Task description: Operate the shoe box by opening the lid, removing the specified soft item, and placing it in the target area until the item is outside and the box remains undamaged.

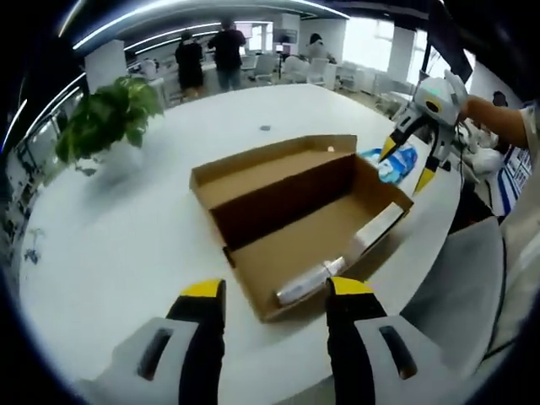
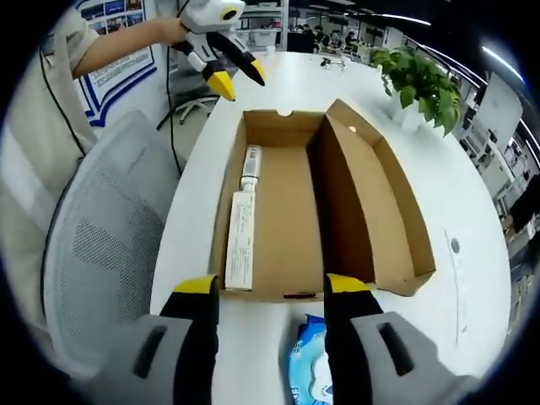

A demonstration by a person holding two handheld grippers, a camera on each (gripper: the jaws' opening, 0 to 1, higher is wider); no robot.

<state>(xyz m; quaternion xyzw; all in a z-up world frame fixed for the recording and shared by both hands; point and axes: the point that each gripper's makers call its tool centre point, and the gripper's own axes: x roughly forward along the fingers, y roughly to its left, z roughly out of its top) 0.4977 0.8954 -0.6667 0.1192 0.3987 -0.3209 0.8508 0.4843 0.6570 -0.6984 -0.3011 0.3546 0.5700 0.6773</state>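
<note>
- Left gripper view was looking over a brown cardboard shoe box (image 1: 295,219) that sat open on a round white table (image 1: 126,245).
- Its lid (image 1: 270,164) was folded back flat on the far side, still joined to the box.
- Inside the box, a white tube (image 1: 310,283) and a long white carton (image 1: 375,232) were seen lying along one wall.
- A soft blue and white packet (image 1: 395,162) was seen outside the box, resting on the table just past its far right corner.
- In the right gripper view, the same packet (image 2: 310,367) was lying on the table just below the near end of the box (image 2: 287,219), between the right gripper's (image 2: 270,291) jaws.
- The right gripper's jaws were spread apart and nothing was held between them.
- The right gripper (image 1: 412,164) was also seen from the left gripper view, hanging over the packet with its yellow tips apart.
- The left gripper's (image 1: 274,291) jaws were spread wide too, with nothing gripped, near the closest corner of the box.
- The left gripper (image 2: 232,78) was also seen across the box in the right gripper view, held by a hand (image 2: 173,32).
- A green plant (image 1: 110,118) was standing on the table, well apart from the box.
- A grey mesh chair (image 2: 110,253) was seen beside the table.
- People (image 1: 209,55) were seen standing far off in the room.
</note>
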